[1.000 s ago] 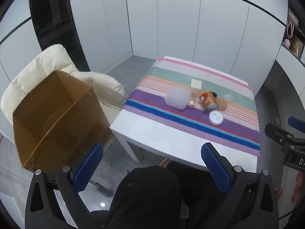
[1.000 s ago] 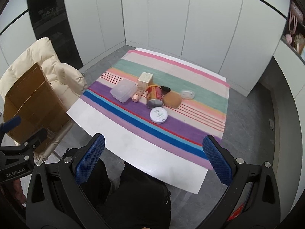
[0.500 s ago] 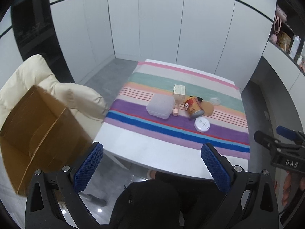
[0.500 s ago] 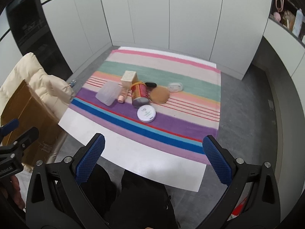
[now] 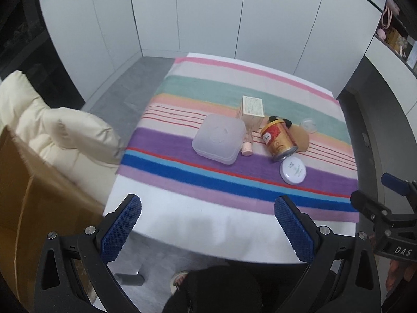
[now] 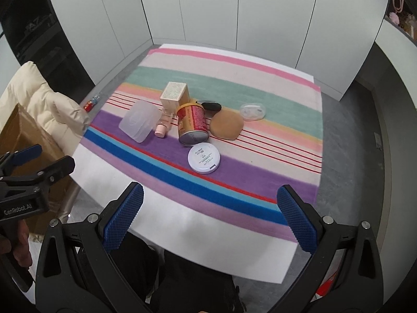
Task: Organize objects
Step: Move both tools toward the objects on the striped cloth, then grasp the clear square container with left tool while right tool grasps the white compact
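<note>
White cabinets surround a striped bench. Both the left gripper and right gripper hang spread, empty. Beside the tipped can, the white compact looks light, rigid, slick; pinch its rim.

White table carries a multicoloured striped cloth. Cream padded chair stands at its left side. White cabinet panels line the far wall. Grey floor. Small bottle lies on the floor beside the chair.
</note>
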Available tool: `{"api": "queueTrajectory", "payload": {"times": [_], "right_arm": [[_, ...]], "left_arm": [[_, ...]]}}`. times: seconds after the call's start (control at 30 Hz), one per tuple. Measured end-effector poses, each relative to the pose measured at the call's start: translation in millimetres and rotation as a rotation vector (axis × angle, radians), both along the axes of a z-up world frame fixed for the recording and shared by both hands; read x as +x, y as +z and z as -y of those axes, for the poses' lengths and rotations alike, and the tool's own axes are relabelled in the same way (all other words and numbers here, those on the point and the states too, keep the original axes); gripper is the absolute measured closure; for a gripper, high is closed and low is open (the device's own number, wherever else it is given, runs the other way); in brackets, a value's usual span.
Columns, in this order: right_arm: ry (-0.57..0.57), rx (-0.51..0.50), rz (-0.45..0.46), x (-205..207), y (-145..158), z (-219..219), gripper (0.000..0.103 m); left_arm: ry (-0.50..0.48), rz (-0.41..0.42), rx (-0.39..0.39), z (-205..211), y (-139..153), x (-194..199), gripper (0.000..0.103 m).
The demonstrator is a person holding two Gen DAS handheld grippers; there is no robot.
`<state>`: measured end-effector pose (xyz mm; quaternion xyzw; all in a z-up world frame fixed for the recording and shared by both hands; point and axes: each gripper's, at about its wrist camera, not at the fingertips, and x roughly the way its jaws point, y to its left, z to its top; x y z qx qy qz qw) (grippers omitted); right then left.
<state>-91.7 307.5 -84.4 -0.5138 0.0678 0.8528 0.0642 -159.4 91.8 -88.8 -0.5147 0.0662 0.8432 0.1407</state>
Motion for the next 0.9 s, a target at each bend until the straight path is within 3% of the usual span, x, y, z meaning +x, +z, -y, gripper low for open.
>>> {"api": "queueTrajectory", "payload": {"times": [0.23, 0.6, 0.9], "right_arm": [[-0.032, -0.015, 0.067, -30, -42, 1, 0.000], [-0.061, -0.029, 0.139, -68, -108, 0, 0.000], [-0.082, -0.068, 0.186, -82, -151, -5, 0.002]], "left_arm": [[-0.055, -0.005, -0.002, -10, -32, -34, 0.001], [-0.098, 0.122, 0.053, -15, -108, -90, 0.001], [-0.156, 0.138, 0.086, -28, -134, -111, 0.001]]}}
